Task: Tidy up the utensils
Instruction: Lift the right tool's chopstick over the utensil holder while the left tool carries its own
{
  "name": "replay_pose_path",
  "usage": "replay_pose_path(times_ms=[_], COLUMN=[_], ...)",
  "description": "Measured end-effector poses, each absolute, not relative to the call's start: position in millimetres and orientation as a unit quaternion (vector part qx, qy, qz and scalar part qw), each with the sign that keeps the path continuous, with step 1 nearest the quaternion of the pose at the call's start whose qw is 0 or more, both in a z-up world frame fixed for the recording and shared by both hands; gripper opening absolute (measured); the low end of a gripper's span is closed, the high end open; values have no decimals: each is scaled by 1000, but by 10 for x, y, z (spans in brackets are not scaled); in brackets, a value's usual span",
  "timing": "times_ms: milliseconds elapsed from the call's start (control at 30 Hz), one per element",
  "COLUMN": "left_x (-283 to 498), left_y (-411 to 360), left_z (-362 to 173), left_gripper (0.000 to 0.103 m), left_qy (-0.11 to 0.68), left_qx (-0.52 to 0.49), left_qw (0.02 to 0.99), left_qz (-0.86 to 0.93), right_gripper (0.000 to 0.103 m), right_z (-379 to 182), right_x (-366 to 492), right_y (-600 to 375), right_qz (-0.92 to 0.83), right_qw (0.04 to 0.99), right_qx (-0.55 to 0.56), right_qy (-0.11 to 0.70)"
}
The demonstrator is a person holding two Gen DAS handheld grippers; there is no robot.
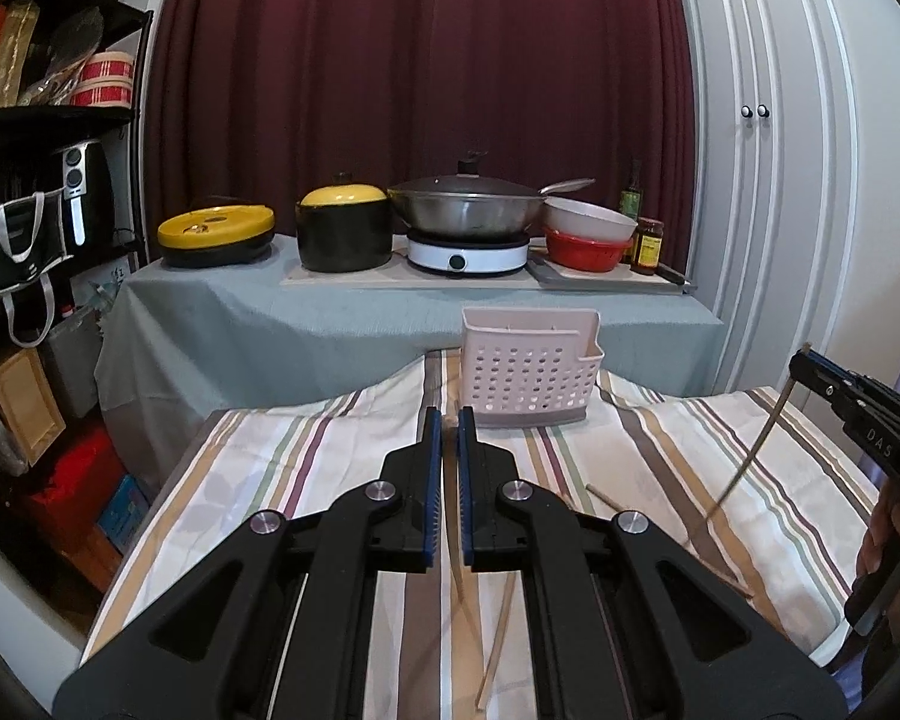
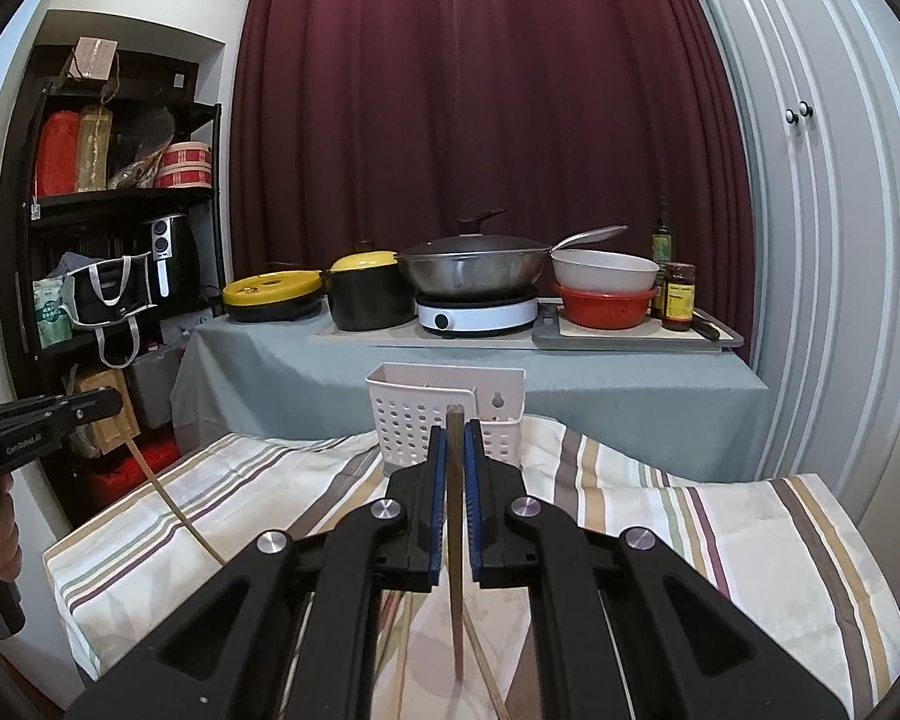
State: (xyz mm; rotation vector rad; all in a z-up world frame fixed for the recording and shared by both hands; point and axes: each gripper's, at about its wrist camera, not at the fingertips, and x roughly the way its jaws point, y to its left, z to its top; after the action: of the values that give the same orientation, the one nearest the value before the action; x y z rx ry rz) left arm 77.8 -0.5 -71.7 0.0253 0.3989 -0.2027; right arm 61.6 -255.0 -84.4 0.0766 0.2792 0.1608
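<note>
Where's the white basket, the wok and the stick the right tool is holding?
basket (image 2: 405,420), right wrist view, holed front wall.
wok (image 2: 474,270), right wrist view, steel side.
stick (image 2: 455,516), right wrist view, mid-shaft.

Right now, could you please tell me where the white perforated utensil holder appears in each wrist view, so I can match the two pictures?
Left wrist view: the utensil holder stands just right of centre, on the striped cloth, beyond the left tool.
Right wrist view: the utensil holder sits at centre, partly hidden behind the right tool and the chopstick it grips.
Shared landmark: the white induction cooker under the wok, on the table behind.
</note>
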Motion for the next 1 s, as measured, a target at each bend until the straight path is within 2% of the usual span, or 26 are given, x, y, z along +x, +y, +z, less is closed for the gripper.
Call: replay_pose_path(times_ms=[533, 1000], left_x=[1196, 2245], left_y=[-150, -463], left_z=[-250, 567], left_gripper=[6, 6], left_qy=[168, 99], left_qx=[14, 24], left_qw=[976, 985], left_qz=[-135, -139], right_gripper=[7, 7], right_z=[-327, 271], right_x=[1123, 2097], right_y=[-2525, -2545], right_qz=[107, 105], right_qw=[989, 994], right_qx=[26, 2], right_qy=[97, 39])
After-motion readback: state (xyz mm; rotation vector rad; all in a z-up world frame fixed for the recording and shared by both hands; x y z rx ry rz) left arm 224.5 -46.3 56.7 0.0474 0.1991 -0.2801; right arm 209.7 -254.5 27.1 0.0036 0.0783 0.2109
